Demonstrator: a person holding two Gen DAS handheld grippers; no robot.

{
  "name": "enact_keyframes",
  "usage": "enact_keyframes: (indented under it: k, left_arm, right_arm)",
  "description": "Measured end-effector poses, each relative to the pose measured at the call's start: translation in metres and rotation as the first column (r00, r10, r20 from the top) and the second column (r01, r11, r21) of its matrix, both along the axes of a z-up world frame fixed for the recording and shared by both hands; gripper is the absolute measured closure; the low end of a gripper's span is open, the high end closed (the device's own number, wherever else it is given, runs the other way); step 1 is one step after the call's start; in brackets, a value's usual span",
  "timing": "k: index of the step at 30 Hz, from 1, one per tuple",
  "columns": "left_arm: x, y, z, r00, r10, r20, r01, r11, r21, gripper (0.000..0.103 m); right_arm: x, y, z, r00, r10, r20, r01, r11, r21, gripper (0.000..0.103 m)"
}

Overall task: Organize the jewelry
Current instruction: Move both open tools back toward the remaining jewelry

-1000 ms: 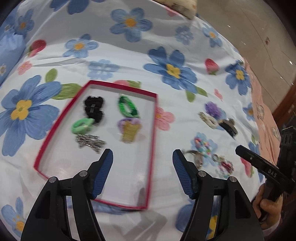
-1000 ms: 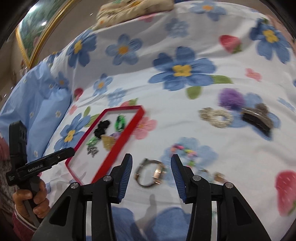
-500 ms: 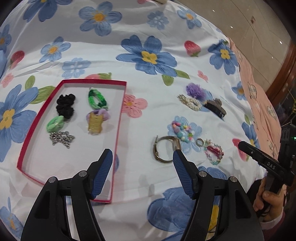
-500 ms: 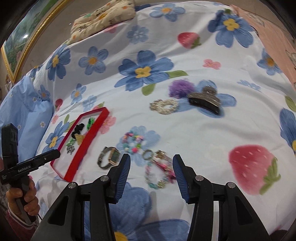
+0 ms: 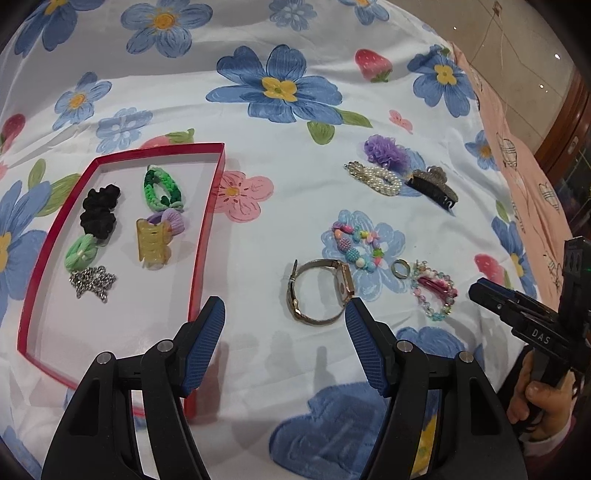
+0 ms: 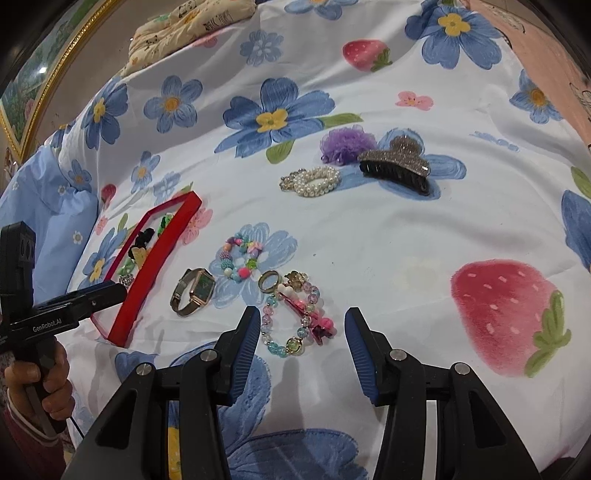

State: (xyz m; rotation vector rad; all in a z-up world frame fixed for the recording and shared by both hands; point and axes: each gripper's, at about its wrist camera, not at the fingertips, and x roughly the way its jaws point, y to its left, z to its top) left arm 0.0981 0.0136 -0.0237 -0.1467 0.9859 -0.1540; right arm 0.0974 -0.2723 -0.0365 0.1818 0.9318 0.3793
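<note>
A red-rimmed tray (image 5: 207, 225) lies on the floral sheet and holds several hair ties and clips, among them a yellow claw clip (image 5: 153, 243). Loose to its right lie a gold watch (image 5: 319, 291), a colourful bead bracelet (image 5: 356, 245), a ring (image 5: 400, 267), a pastel bead bracelet (image 6: 295, 317), a pearl scrunchie (image 6: 314, 181), a purple scrunchie (image 6: 345, 144) and a glittery black claw clip (image 6: 397, 170). My left gripper (image 5: 284, 317) is open and empty, just short of the watch. My right gripper (image 6: 301, 325) is open and empty, with the pastel bracelet between its fingertips.
The bed is covered by a white sheet with blue flowers and strawberries (image 6: 502, 302). A folded patterned cloth (image 6: 192, 26) lies at the far edge. A pink cloth (image 5: 517, 155) hangs at the right side, by the bed's edge and the floor.
Both grippers have swung to the right, away from the tray. The left one now faces the watch, the right one has gone from the watch to the pastel bracelet. Both stayed open.
</note>
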Motion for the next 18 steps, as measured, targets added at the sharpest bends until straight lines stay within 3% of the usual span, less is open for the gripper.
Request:
enact_keyframes:
  k: [7, 15, 18]
  left_arm:
    - [0.022, -0.008, -0.012, 1.000, -0.015, -0.021, 0.015, 0.999, 0.047, 0.036]
    - [0.043, -0.013, -0.034, 0.997, -0.030, -0.068, 0.035, 0.997, 0.069, 0.036]
    - [0.047, -0.015, -0.043, 0.995, -0.044, -0.092, 0.050, 0.997, 0.061, 0.045]
  right_arm:
    - [0.009, -0.008, -0.002, 1.000, -0.009, -0.002, 0.009, 1.000, 0.001, 0.055]
    - [0.012, 0.023, -0.007, 0.991, 0.131, 0.013, -0.130, 0.988, -0.078, 0.066]
    - [0.020, 0.031, -0.015, 0.987, 0.163, -0.002, -0.162, 0.980, -0.115, 0.071]
